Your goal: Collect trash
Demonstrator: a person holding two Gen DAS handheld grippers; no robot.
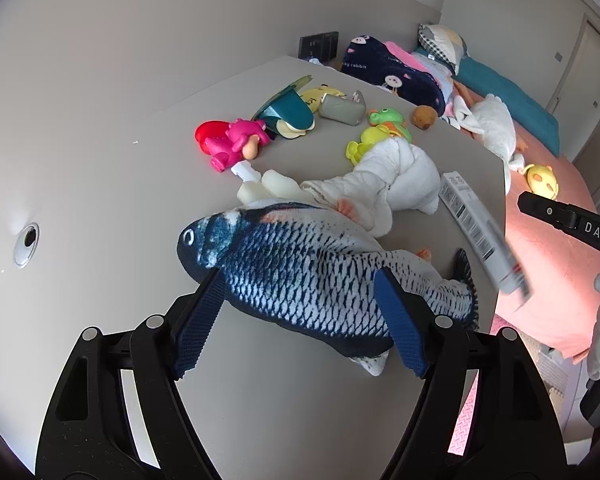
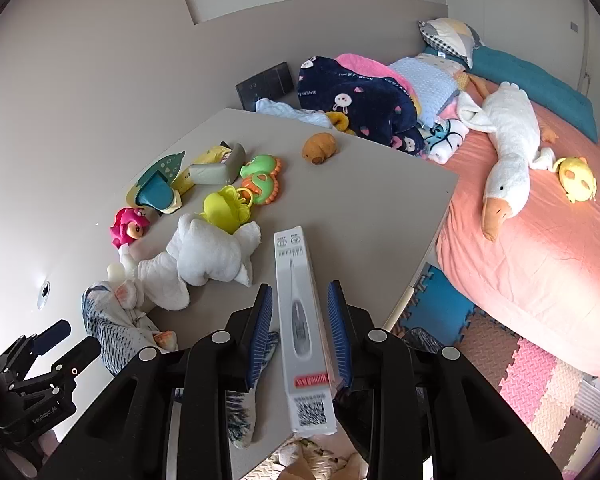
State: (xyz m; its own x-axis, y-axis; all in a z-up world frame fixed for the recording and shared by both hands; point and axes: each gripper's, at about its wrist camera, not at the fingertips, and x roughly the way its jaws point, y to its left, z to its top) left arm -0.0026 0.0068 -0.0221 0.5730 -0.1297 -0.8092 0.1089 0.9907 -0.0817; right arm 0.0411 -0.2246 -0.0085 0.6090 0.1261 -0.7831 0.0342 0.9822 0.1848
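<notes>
Two hand-held grippers are in your hands, both angled steeply down over the desk (image 2: 360, 208). Your right hand-held gripper (image 2: 300, 332) is clamped on the thermometer box (image 2: 302, 320), a long white carton that runs lengthwise between the blue pads and juts past the fingertips toward the middle of the desk; its barcode end sits back near the camera. The box is lifted clear of the desk surface, above the edge that faces the bed (image 2: 540, 248).

Your left hand-held gripper (image 1: 300, 304) stands with its jaws wide apart, straddling the blue fish plush (image 1: 300, 268), which lies flat near the desk's near edge with its head toward the wall. I cannot tell whether the pads touch the fish; they do not squeeze it. From this side the box (image 1: 476, 232) hangs over the desk's bed-side edge.

Behind the fish, a white plush (image 2: 212, 252) lies touching it. Further back along the wall edge sit a pink toy (image 2: 130, 226), a yellow toy (image 2: 224, 208), a green frog toy (image 2: 262, 178), a teal toy (image 2: 156, 188), a grey pouch (image 2: 216, 172) and, near the far corner, a brown plush (image 2: 320, 148). A goose plush (image 2: 508, 148) lies on the bed.
</notes>
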